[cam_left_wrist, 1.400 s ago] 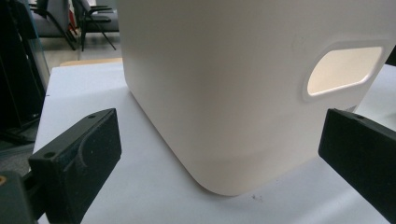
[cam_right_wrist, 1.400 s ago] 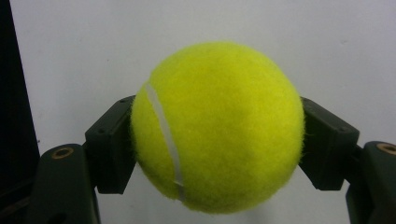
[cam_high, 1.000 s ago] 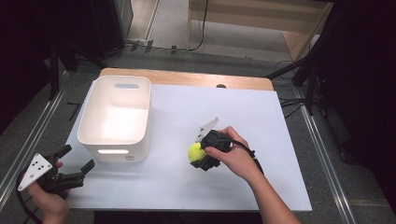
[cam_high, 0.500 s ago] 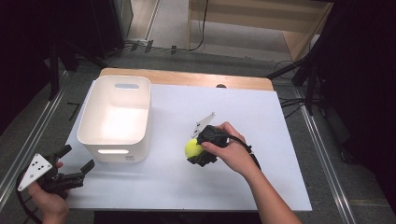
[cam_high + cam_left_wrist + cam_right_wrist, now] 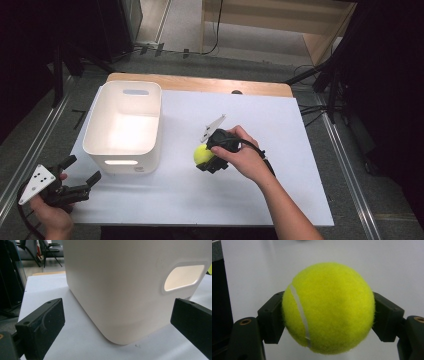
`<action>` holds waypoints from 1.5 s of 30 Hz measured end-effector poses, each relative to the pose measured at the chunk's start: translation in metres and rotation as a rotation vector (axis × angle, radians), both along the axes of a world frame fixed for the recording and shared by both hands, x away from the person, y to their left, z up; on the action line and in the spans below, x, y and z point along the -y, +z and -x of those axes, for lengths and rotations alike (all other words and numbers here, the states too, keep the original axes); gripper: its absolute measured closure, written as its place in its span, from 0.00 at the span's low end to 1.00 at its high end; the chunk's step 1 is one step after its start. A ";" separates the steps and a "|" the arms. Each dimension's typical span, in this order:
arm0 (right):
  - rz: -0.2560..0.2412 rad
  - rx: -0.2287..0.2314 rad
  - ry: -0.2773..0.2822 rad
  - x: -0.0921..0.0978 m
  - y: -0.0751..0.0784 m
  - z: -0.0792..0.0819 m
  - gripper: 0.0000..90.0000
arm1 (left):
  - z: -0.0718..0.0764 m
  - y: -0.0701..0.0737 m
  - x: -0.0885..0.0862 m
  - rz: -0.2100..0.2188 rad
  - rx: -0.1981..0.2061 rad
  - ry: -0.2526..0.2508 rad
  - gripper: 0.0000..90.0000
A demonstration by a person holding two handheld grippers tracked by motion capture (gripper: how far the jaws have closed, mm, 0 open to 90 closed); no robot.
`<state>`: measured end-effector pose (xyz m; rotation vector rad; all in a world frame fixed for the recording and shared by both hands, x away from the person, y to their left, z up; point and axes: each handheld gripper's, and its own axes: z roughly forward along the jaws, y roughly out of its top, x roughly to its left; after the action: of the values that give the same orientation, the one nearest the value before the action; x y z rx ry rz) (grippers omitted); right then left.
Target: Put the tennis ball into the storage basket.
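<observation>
A yellow tennis ball (image 5: 202, 154) (image 5: 328, 307) is clamped between the jaws of my right gripper (image 5: 206, 159) (image 5: 328, 315), just above the white table (image 5: 280, 125) near its middle. A white plastic bin (image 5: 125, 127) (image 5: 130, 285) with handle slots stands at the left of the table, a short way left of the ball. My left gripper (image 5: 82, 170) (image 5: 117, 325) is held low at the table's front left corner, open, with its jaws spread wide toward the bin's near corner and nothing between them.
A wooden strip (image 5: 200, 84) runs along the table's far edge. Metal rails (image 5: 30, 150) flank the table on both sides, and dark equipment and cables (image 5: 320, 105) lie on the floor around it. Bare white surface lies right of the ball.
My right gripper has carried the ball a little to the left and away from me, toward the bin. The left gripper has stayed where it was.
</observation>
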<state>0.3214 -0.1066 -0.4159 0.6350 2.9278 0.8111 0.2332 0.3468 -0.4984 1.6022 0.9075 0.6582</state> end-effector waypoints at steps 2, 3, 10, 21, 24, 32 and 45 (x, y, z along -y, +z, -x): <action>0.005 0.000 0.000 -0.002 0.001 -0.001 0.25 | 0.000 0.000 0.000 0.000 -0.001 0.000 0.00; 0.002 -0.002 0.001 -0.003 0.001 -0.003 0.25 | 0.000 0.000 0.000 0.000 0.000 0.001 0.00; -0.002 0.001 0.002 -0.008 0.008 -0.008 0.25 | 0.000 0.000 0.000 0.000 0.000 0.000 0.00; 0.008 0.005 0.024 -0.022 0.021 -0.016 0.25 | 0.000 0.000 0.000 0.006 0.000 0.000 0.00; 0.006 0.005 0.022 -0.026 0.025 -0.019 0.25 | 0.000 0.000 -0.001 0.007 0.002 -0.001 0.00; -0.003 0.000 0.022 -0.039 0.034 -0.028 0.25 | 0.000 0.000 -0.001 0.007 -0.001 -0.002 0.00; -0.002 0.018 0.036 -0.051 0.044 -0.037 0.25 | 0.000 0.000 -0.002 0.012 0.002 -0.004 0.00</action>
<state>0.3585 -0.0558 -0.3722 0.5743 2.9308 0.8186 0.2336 0.3486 -0.4985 1.5925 0.9055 0.6504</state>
